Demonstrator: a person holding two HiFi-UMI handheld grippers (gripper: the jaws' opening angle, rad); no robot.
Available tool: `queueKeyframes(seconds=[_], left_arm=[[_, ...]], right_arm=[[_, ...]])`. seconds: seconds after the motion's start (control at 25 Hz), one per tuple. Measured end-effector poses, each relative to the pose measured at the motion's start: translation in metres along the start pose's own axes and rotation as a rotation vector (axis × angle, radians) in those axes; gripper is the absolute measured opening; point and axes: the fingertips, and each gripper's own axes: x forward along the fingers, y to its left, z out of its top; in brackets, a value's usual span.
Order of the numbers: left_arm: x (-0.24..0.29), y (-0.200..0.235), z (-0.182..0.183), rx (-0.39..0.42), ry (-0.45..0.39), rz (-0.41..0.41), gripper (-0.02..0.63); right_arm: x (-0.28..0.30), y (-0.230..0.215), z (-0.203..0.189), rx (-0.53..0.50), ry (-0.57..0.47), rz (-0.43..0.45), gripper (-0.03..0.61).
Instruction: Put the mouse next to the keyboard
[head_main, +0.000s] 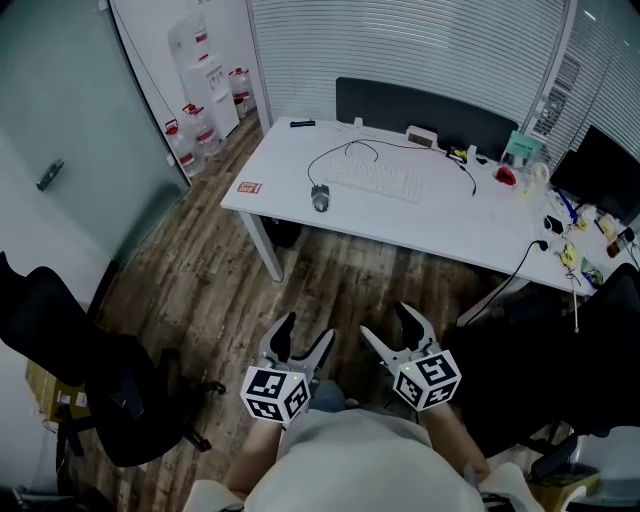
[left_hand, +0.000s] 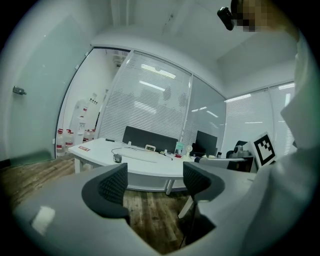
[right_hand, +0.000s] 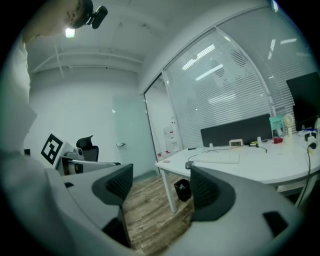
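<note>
Left gripper and right gripper gape empty; the mouse lies well ahead by the keyboard, so step closer, then straddle it squarely.

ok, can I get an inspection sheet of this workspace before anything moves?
Surface: white desk, things spread along its far side.
Job's things: mouse close by the left end of the keyboard, both on the desk.
Clutter: red-and-white card at the left corner; small items and a monitor at the right end.
Grippers: left tongs and right tongs open, empty, over the floor short of the desk.
Cables: mouse cable loops behind the keyboard; black cable hangs off the near right edge.
Surroundings: black chair at left, water bottles at far left, wood floor.
</note>
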Motion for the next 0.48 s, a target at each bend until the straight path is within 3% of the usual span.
queueKeyframes(seconds=[0.48], left_arm=[[0.031, 0.029, 0.005, -0.046, 0.014, 0.017, 0.344]], right_arm=[[0.035, -0.037, -0.002, 0.036, 0.026, -0.057, 0.348]])
